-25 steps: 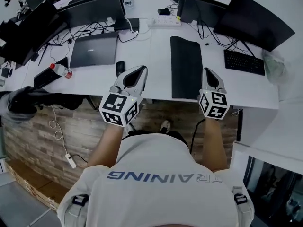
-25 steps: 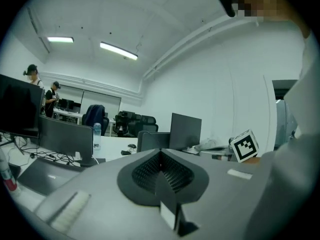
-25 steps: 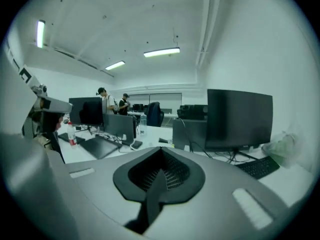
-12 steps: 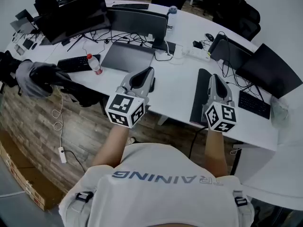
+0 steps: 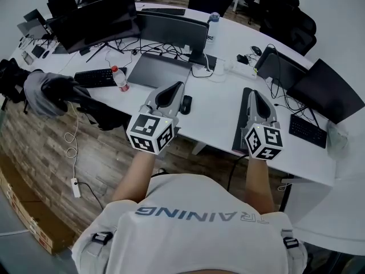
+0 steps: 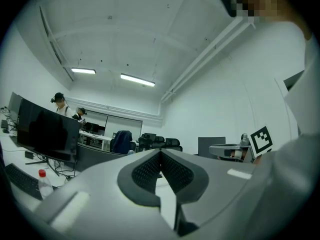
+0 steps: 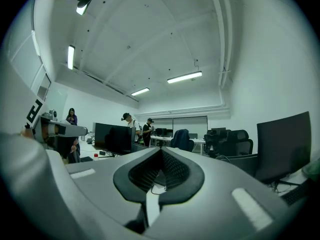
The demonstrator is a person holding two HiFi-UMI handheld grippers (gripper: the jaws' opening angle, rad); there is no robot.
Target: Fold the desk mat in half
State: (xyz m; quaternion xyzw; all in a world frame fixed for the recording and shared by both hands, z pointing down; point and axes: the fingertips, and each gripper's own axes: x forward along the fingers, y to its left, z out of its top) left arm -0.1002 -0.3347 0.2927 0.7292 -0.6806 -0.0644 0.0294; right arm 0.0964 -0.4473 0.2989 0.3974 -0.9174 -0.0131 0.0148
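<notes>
Desk mat (image 5: 240, 121): black, narrow, rectangular. Lies flat on white desk (image 5: 214, 104), at 3 o'clock in head view. Long axis 12-to-6; near end by desk's front edge.

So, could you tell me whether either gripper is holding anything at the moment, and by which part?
Nothing is held: the left gripper and right gripper are both shut on nothing, and the desk mat lies on the desk.

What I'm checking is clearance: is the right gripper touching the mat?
Apart. The right gripper view shows the right gripper shut, empty, in open air, clear of the mat.
</notes>
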